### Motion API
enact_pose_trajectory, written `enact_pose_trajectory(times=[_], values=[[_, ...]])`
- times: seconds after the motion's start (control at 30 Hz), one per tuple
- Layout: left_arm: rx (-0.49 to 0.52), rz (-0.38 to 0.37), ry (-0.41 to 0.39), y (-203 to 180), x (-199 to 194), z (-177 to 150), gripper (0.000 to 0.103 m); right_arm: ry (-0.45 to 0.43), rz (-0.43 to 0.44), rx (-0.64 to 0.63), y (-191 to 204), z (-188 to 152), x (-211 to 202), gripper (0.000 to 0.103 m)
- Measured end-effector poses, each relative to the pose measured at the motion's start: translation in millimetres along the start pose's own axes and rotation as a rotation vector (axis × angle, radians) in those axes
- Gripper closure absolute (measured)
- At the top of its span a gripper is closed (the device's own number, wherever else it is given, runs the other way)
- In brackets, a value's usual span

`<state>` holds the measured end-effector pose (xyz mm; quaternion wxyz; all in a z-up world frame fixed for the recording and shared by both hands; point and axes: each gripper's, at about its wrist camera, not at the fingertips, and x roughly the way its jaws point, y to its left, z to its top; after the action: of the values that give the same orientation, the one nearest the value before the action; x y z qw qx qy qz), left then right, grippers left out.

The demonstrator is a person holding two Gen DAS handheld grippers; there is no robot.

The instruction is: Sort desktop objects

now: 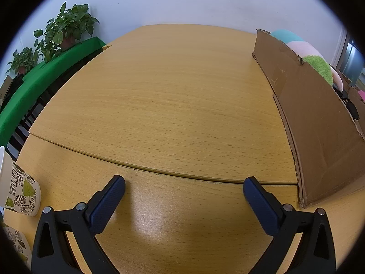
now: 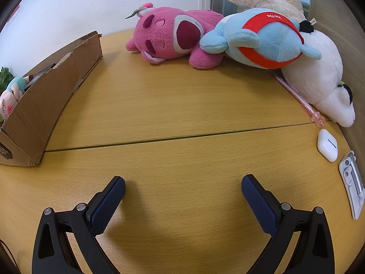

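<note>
Both the left gripper and right gripper gape empty. Pink plush bear and blue plush lie unsorted at upper right; brown cardboard box, left, holds some toys.

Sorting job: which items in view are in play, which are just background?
In play: cardboard box, pink plush, blue plush, white plush, pink pen, earbud case, paper cups.
Background: potted plants, green cloth.
</note>
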<state>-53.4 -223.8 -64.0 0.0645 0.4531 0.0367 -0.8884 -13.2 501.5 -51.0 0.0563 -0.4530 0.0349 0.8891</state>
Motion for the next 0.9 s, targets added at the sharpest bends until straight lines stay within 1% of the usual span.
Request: enact_pose_trajectory(times=[0.9], values=[[-0.001, 0.002, -0.001, 2.4, 2.6, 3.6, 0.0, 0.001, 0.003, -0.003, -1.5, 1.1, 0.6, 0.0]])
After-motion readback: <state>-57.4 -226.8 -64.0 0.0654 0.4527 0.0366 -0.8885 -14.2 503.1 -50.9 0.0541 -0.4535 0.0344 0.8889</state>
